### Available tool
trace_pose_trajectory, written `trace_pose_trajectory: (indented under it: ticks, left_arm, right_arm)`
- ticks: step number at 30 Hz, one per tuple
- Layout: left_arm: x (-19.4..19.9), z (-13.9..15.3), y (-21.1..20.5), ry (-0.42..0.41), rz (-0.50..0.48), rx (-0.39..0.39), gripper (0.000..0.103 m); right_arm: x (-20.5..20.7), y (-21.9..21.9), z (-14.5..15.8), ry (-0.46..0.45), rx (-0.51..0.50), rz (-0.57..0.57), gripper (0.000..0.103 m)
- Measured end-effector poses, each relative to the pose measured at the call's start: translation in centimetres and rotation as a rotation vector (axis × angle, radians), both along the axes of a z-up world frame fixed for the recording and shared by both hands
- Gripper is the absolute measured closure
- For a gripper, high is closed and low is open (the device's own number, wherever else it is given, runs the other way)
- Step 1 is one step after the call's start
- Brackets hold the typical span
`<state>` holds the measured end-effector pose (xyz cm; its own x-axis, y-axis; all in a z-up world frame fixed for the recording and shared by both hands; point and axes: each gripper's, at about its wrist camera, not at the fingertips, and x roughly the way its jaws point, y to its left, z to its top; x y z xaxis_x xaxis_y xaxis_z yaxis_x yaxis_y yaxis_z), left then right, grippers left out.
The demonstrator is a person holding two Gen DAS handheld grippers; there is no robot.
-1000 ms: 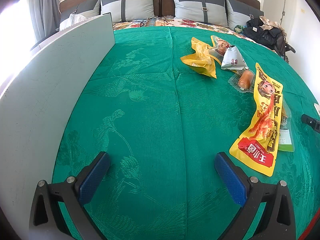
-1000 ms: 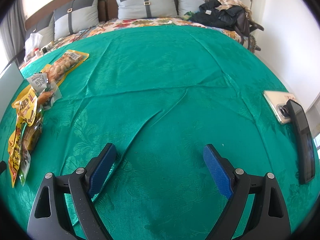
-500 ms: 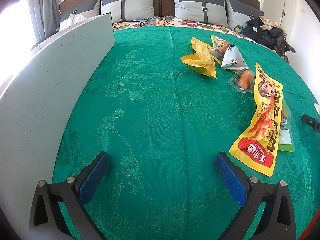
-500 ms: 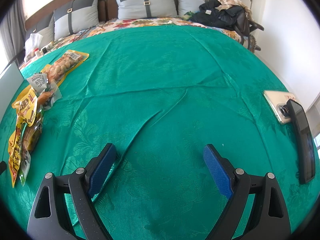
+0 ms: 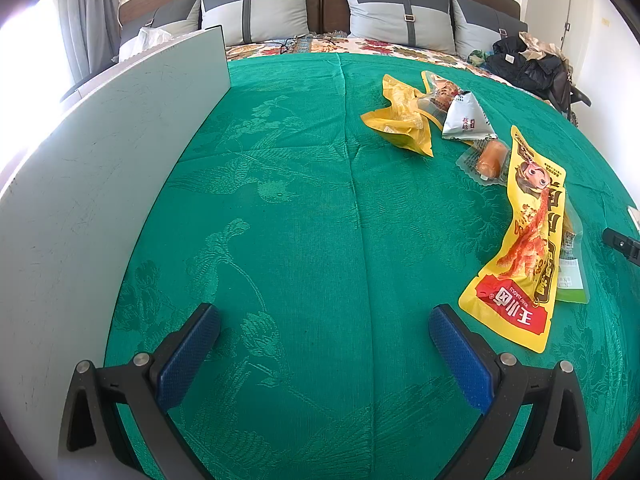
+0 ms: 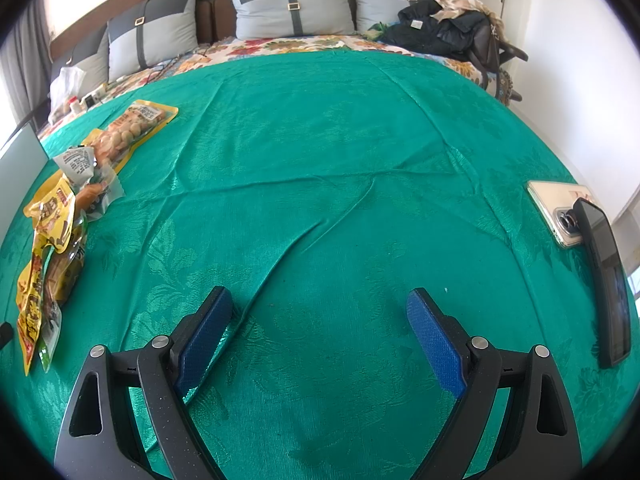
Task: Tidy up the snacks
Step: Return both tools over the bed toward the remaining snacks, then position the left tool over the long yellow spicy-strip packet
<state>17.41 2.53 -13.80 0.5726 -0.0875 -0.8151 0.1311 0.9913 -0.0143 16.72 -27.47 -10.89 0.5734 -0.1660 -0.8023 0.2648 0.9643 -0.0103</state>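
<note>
The left gripper [image 5: 324, 336] and right gripper [image 6: 319, 322] are hovering with jaws spread, empty, over the green brocade bedspread [image 5: 304, 216]. The long yellow foil snack pouch [image 5: 524, 248] is lying just right of the left gripper, likely light, slick and crinkly; pinching its flat sealed edge looks safest.

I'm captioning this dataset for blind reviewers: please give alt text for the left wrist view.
The open left gripper hovers empty over a green bedspread. A row of snack packets lies ahead to its right, the nearest a long yellow packet, then a sausage pack, a white triangular packet and a crumpled yellow bag. A grey board stands along the left.
</note>
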Motion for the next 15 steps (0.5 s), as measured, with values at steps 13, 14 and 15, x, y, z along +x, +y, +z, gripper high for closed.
trace_pose_trajectory:
  ticks: [13,14,15]
  left_arm:
    - [1.9,4.9,-5.9,0.091,-0.370,-0.183,0.004]
    - [2.2,4.8,-7.2,0.098,-0.402,-0.159,0.004]
    - [2.5,4.5,-8.3,0.101,-0.427,-0.131,0.004]
  right_arm:
    - [0.0,0.0,0.0,0.000,0.000,0.000,0.012]
    - [0.0,0.0,0.0,0.000,0.000,0.000,0.012]
    - [0.0,0.0,0.0,0.000,0.000,0.000,0.012]
